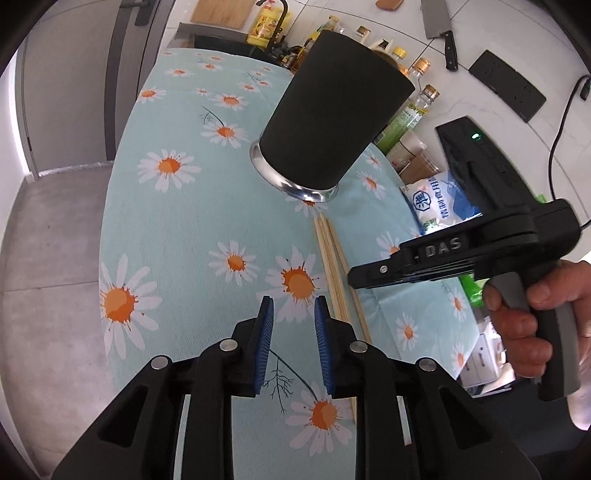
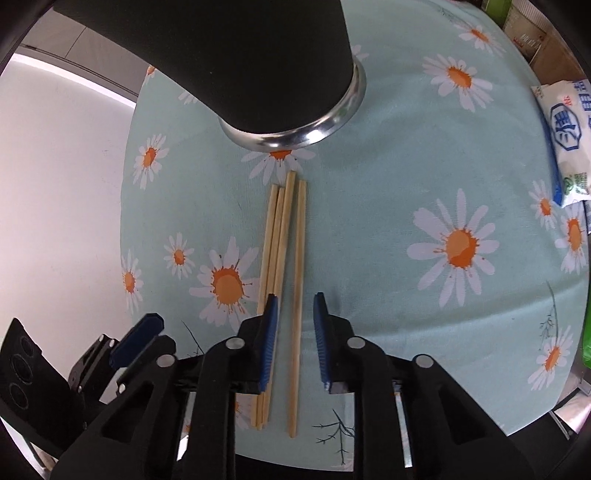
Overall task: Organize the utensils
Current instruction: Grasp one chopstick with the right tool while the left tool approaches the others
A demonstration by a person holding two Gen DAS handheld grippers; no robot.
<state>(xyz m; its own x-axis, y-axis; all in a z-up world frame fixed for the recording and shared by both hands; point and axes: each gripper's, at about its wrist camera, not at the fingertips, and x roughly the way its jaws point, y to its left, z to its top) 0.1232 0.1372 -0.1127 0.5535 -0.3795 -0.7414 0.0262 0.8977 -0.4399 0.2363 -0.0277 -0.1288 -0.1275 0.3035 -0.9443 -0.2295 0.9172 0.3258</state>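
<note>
A tall black utensil holder [image 1: 328, 122] with a shiny metal base stands on the daisy-print tablecloth [image 1: 184, 229]. Several wooden chopsticks [image 1: 334, 266] lie side by side just in front of it. My left gripper [image 1: 293, 301] hovers over the cloth left of the chopsticks, its blue pads narrowly apart with nothing between them. In the right wrist view, my right gripper [image 2: 296, 297] points down over the chopsticks [image 2: 280, 240]. One stick runs through the gap between its pads, untouched, and the others pass under the left pad. The holder [image 2: 240, 55] fills that view's top. A hand holds the right gripper [image 1: 356, 277].
A white and blue bag [image 1: 439, 206] [image 2: 569, 147] lies at the table's right edge. Oil and sauce bottles [image 1: 417, 96] crowd behind the holder. A cleaver [image 1: 437, 26] hangs on the tiled wall. The table's left edge drops to grey floor [image 1: 48, 258].
</note>
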